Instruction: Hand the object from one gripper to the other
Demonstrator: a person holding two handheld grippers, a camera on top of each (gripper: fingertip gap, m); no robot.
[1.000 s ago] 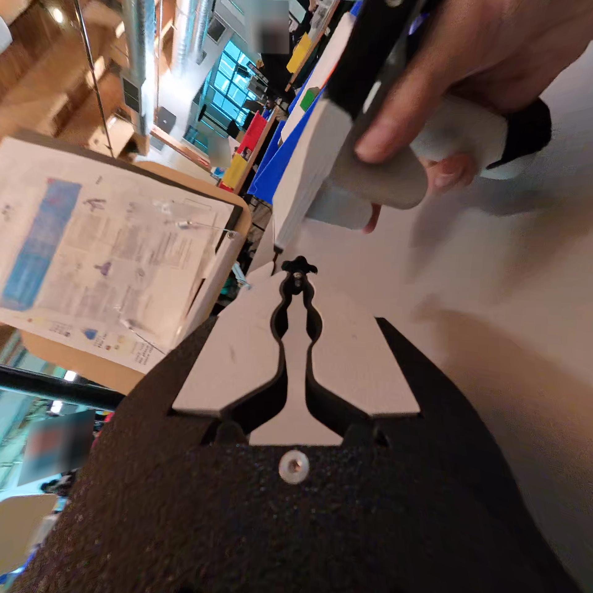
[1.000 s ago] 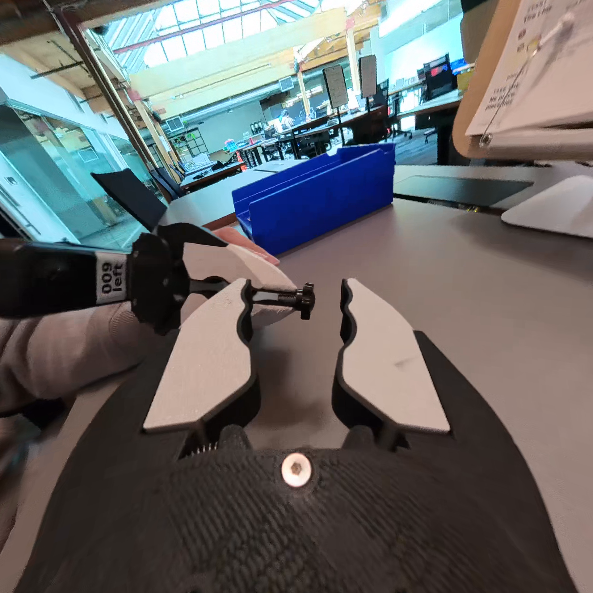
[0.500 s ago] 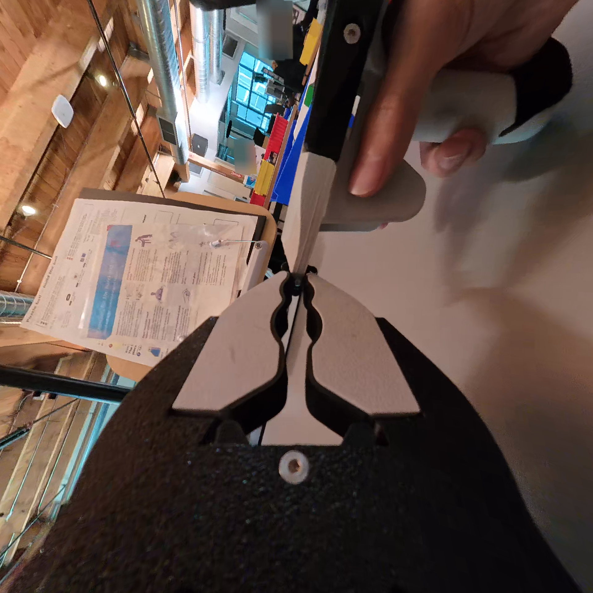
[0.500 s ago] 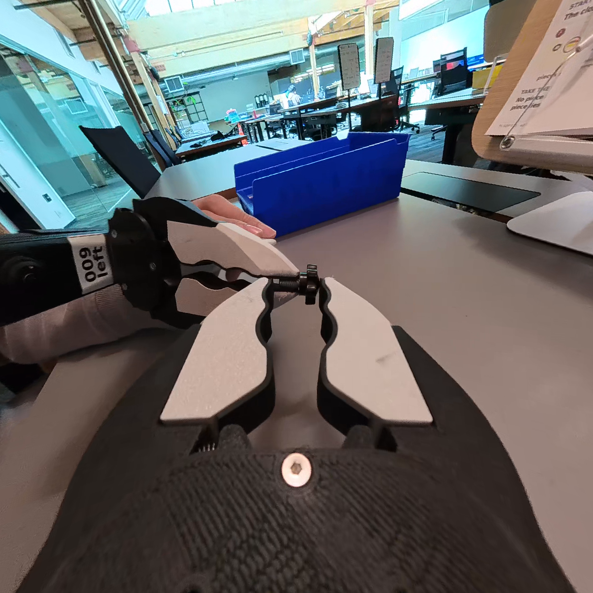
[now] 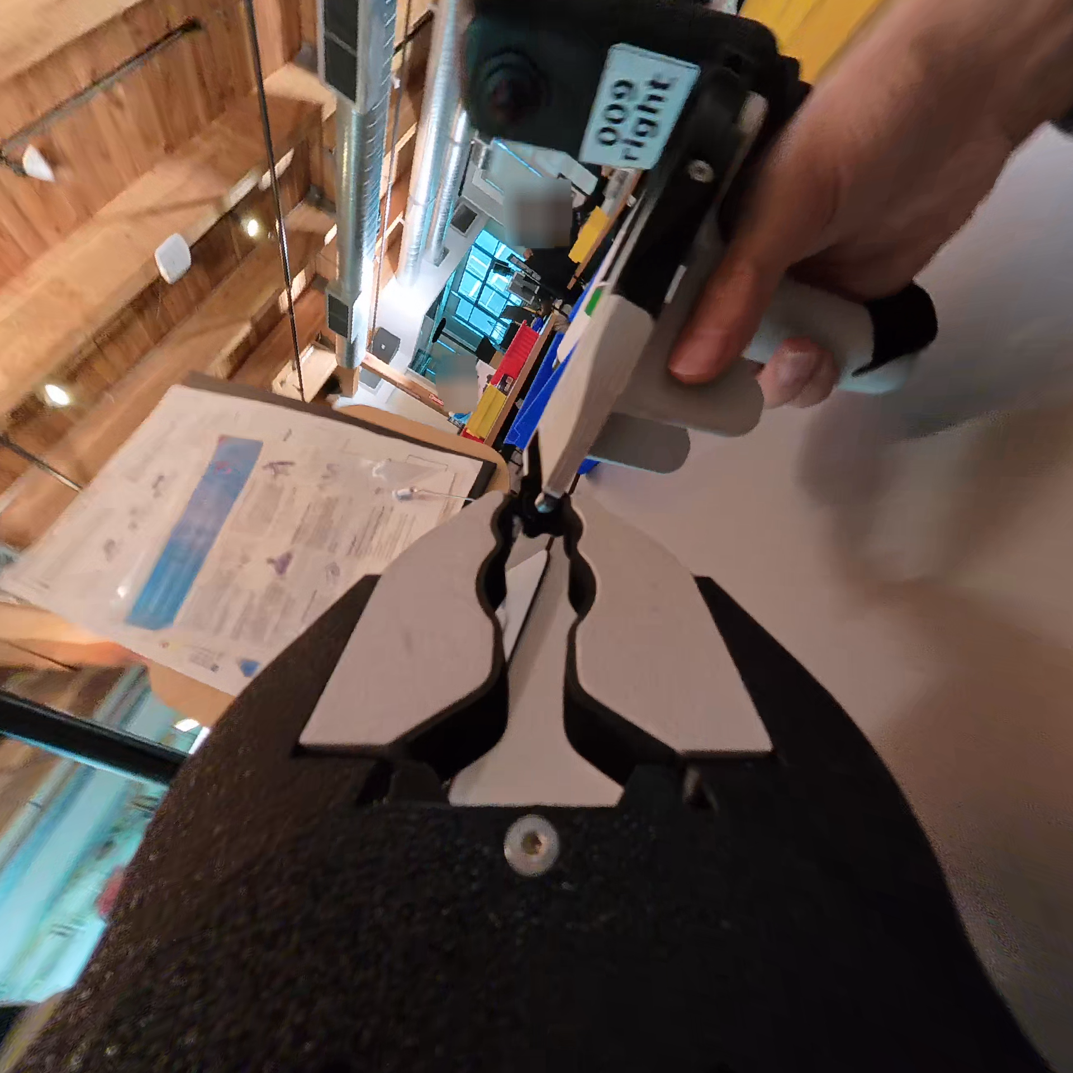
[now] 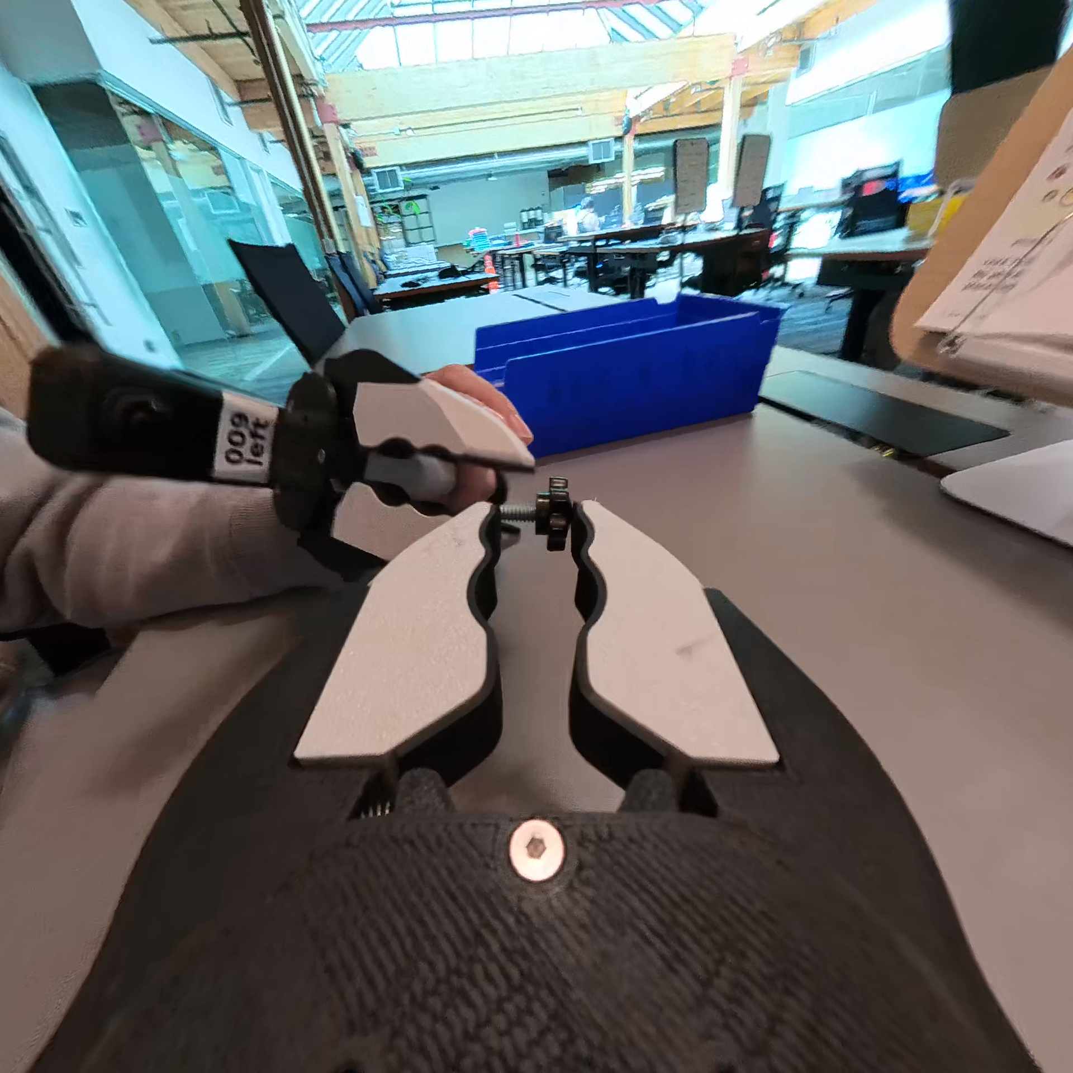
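A small screw with a black knob head (image 6: pixel 551 511) is held lengthwise between the fingertips of my right gripper (image 6: pixel 534 514), which is shut on it above the grey table (image 6: pixel 813 580). My left gripper (image 6: pixel 488 473) shows at the left of the right wrist view, jaws apart, its tips just above and left of the screw's threaded end, not touching it. In the left wrist view my left gripper (image 5: pixel 537 517) is slightly open with the screw (image 5: pixel 540 514) just beyond its tips. The right gripper (image 5: pixel 551 493) comes down onto the screw from above, held by a hand.
A blue bin (image 6: pixel 627 371) stands on the table behind the grippers. A clipboard with a printed sheet (image 5: pixel 261 522) stands at the side, also in the right wrist view (image 6: pixel 1016 278). A dark mat (image 6: pixel 871 412) and a white base (image 6: pixel 1016 488) lie at the right. The grippers are tip to tip, or close to it.
My right gripper closed on the screw that the left gripper held. My left gripper has opened, let go of it and drawn back a little.
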